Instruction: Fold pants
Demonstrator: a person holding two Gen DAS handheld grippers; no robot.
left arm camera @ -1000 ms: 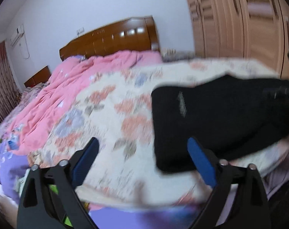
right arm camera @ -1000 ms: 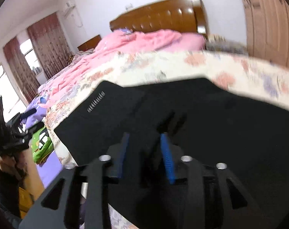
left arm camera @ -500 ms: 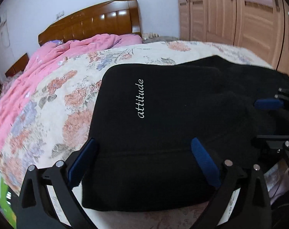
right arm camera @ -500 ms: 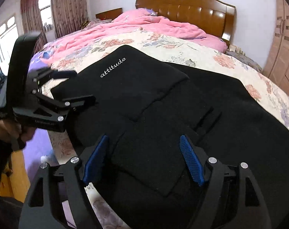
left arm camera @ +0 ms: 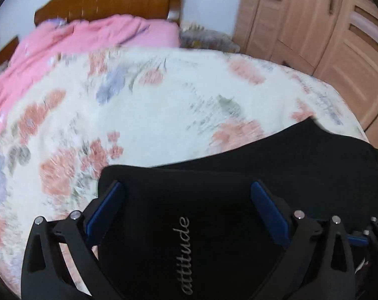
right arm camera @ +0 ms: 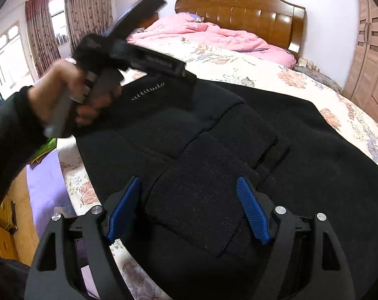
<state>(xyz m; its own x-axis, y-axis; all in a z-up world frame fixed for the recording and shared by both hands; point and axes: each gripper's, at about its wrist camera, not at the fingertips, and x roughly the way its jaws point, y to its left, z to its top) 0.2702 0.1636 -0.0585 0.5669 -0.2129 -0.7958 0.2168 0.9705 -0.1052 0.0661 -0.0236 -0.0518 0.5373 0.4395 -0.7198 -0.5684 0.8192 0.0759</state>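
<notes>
Lying folded across the lower half of both frames, the black pants [right arm camera: 238, 135] rest on the floral bedspread [left arm camera: 144, 115] of a wooden-headboard bed. In the right wrist view the garment spreads from the centre toward the lower right, with a ribbed cuff [right arm camera: 201, 200] layered on top near the bottom centre and white script lettering [right arm camera: 148, 90] on a folded panel at centre left.

At the bottom of that view the right gripper [right arm camera: 189, 210] has its blue-padded jaws standing wide and opening; the ribbed cuff lies between them, but neither pad presses on it. In the upper left of the same frame a person's hand [right arm camera: 71, 95], in a dark sleeve, holds the left gripper's handle above the lettered panel; this part is motion-blurred, so whether it touches the fabric there is hard to say.

In the left wrist view the left gripper [left arm camera: 186, 210] sits at the bottom centre with its jaws well apart, the lettered panel of the pants between them, and nothing clamped. The word "attitude" reads vertically between the fingers. A pink duvet [left arm camera: 71, 40] is bunched at the upper left below the headboard [left arm camera: 109, 0], and a light wooden wardrobe [left arm camera: 326, 25] fills the upper right. Curtains [right arm camera: 64, 20] hang at the upper left of the right wrist view.
</notes>
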